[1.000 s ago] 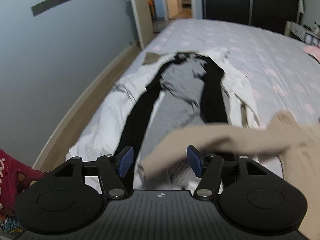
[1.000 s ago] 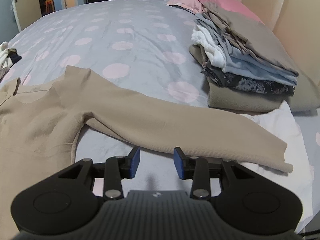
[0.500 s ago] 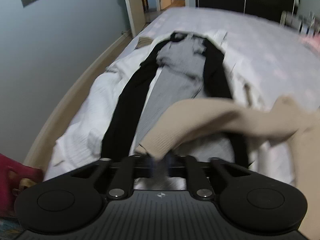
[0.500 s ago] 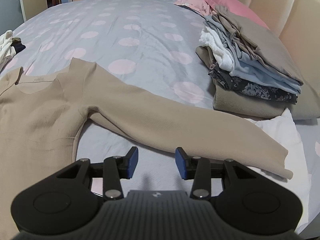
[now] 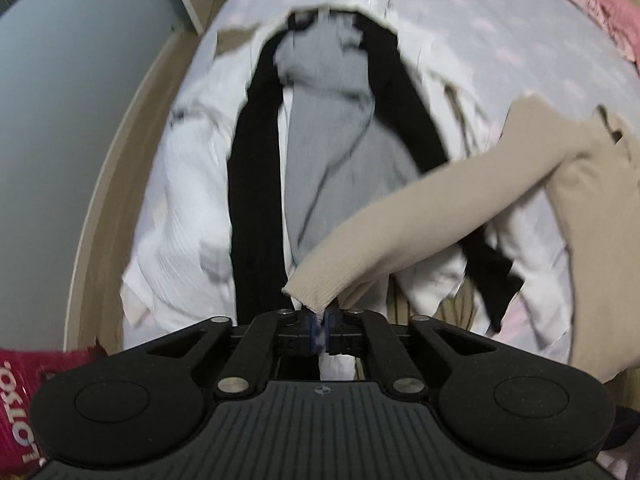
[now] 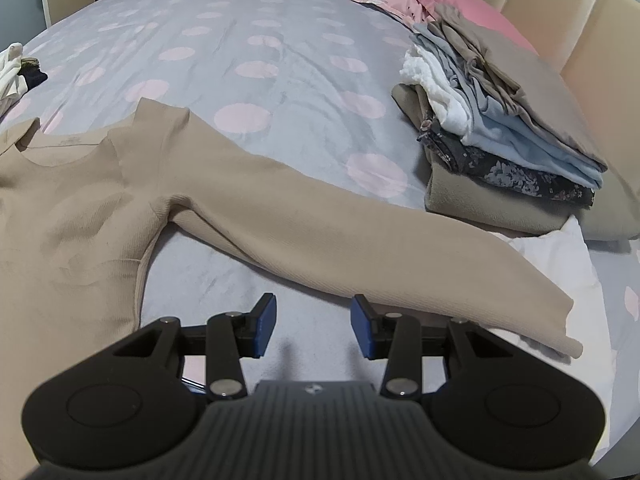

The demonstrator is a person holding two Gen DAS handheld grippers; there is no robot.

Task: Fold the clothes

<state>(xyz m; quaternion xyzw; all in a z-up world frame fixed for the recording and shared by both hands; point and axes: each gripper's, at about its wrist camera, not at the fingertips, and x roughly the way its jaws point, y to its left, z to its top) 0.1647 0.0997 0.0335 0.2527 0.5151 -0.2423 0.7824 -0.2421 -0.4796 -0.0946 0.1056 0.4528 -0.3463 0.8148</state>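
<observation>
One big bed (image 6: 280, 40) with pink dots lies past both sets of fingers. One tan sweater (image 6: 80, 220) is spread flat on it, with one sleeve just past the right gripper (image 6: 313, 326), whose two fingers are apart and hold nothing. One pile of folded clothes (image 6: 500, 136) sits far right of them. The left gripper (image 5: 320, 326) is pinched tight on the other sleeve's cuff (image 5: 316, 284)

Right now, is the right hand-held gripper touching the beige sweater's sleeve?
Apart. The right wrist view shows the open right hand-held gripper short of the beige sweater's sleeve, with grey bedsheet visible between them.
</observation>
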